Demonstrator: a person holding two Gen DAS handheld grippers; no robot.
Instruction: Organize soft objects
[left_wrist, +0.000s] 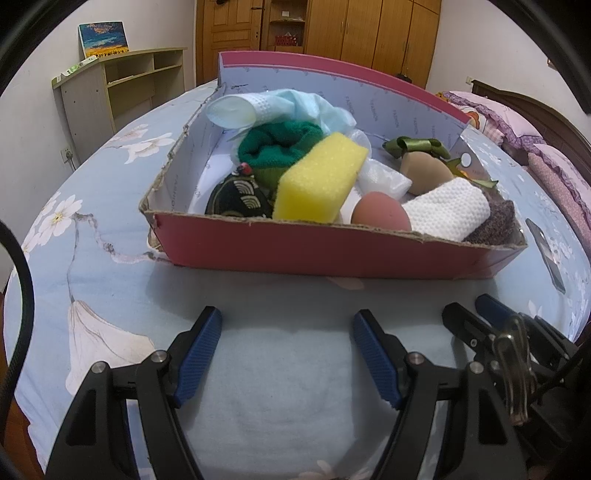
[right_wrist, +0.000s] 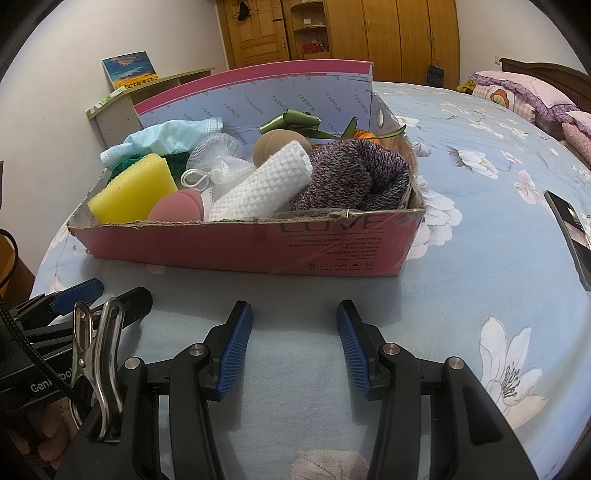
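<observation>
Soft objects inside pink box, bedsheet w/ room nr front edge

The shoe box is pink outside and pale blue inside. The sponge is yellow, the waffle cloth white, the knitted hat speckled purple-grey. The bedsheet is light blue with white flowers.

The green towel is largely covered by the yellow sponge, and the knitted item by the white cloth. The phone is cut off at the picture's right edge. The small print on the box cannot be read.
</observation>
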